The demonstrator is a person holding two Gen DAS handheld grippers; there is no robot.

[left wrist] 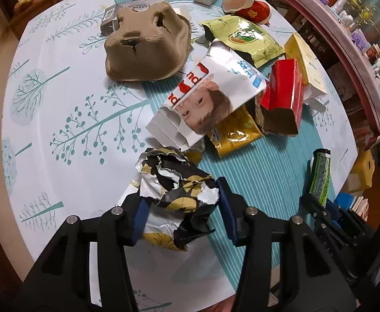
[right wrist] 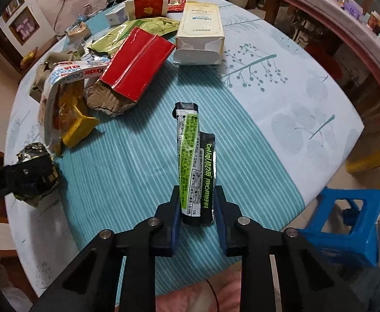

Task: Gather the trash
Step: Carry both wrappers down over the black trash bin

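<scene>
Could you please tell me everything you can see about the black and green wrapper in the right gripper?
The black and green wrapper is a long, narrow, glossy foil-like pouch, folded or doubled lengthwise: one strip is bright green with small dark print, the other black with green lettering. Its far end is a dark crimped seal. The right gripper holds its near end between closed jaws, so it sticks out forward above the teal striped tablecloth. From the left wrist view it shows at the right edge. Nothing but the jaws appears to touch it.
</scene>
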